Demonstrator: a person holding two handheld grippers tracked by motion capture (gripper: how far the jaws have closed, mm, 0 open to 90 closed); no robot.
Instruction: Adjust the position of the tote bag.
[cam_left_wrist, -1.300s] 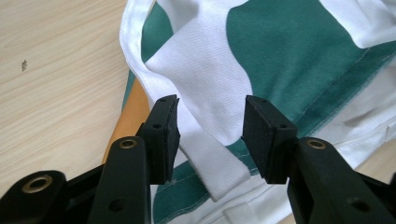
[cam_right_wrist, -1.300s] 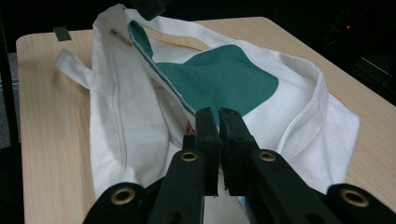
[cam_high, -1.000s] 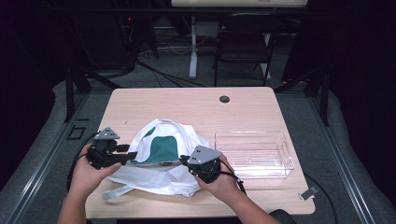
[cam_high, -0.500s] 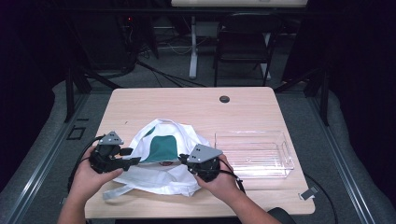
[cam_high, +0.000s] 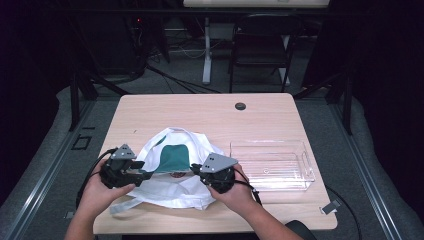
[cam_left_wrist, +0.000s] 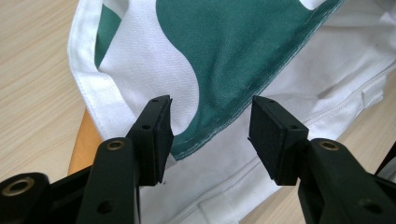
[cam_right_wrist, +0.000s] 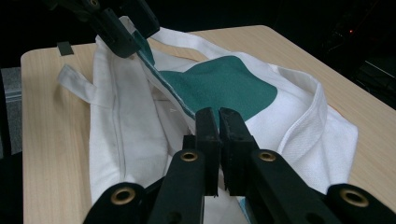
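Observation:
A white cloth bag (cam_high: 170, 192) lies crumpled at the table's near edge, with a green and white cloth (cam_high: 172, 156) on top of it. My left gripper (cam_high: 147, 174) is at the cloth's left side. Its jaws have just been opening, and the cloth's green stitched corner (cam_left_wrist: 219, 116) hangs loose between the spread pads of the left gripper (cam_left_wrist: 212, 135). My right gripper (cam_right_wrist: 219, 140) is shut on the same cloth's edge at the right gripper's (cam_high: 194, 170) side. The hem (cam_right_wrist: 163, 88) runs from it up to the left gripper (cam_right_wrist: 119, 28).
A clear plastic bin (cam_high: 272, 162) stands empty on the wooden table (cam_high: 200, 112) just right of my right hand. A dark round cap (cam_high: 240, 106) is set in the table's far side. Something orange (cam_left_wrist: 84, 140) peeks from under the white cloth. A chair (cam_high: 260, 50) stands beyond the table.
The left gripper's jaws have spread apart and the cloth corner now lies free between them. The right gripper keeps its grip and has not moved.

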